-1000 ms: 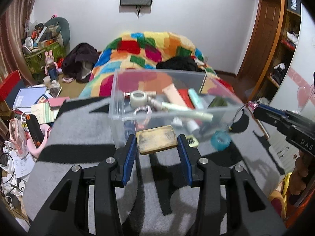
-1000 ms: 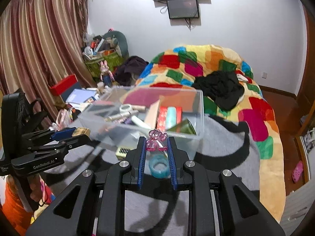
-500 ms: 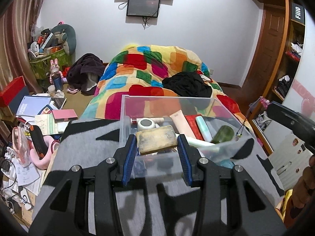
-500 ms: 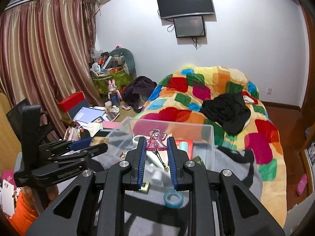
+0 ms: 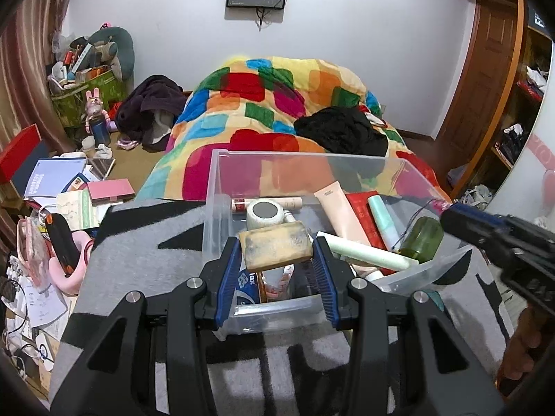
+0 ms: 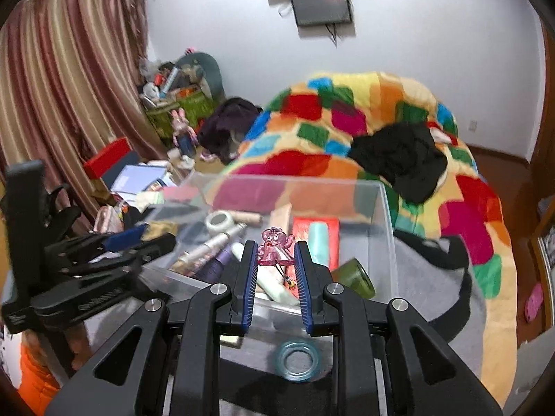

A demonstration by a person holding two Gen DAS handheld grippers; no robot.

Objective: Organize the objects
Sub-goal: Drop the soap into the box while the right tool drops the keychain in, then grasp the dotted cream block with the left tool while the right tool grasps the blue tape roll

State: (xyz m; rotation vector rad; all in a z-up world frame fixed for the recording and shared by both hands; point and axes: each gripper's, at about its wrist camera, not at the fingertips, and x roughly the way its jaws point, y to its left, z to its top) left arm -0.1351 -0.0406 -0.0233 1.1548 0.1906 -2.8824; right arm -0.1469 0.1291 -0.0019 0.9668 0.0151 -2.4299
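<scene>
Left tool clamps scuffed tan block | right tool pinches pink charm

A clear plastic storage bin stands open-topped on a grey-and-black blanket, its walls upright. Over its near rim at 6 o'clock hangs a tan rectangular sponge block, lying flat and scuffed dark along its edges. Inside lie a white tape roll at 11 o'clock, a beige cosmetic tube near centre, a mint tube and a red flat box toward 2 o'clock, and a green jar at 3 o'clock. A pink translucent cartoon charm with a dangling cord hangs upright above the bin's near edge. A blue tape ring lies flat on the blanket outside, at 6 o'clock.
</scene>
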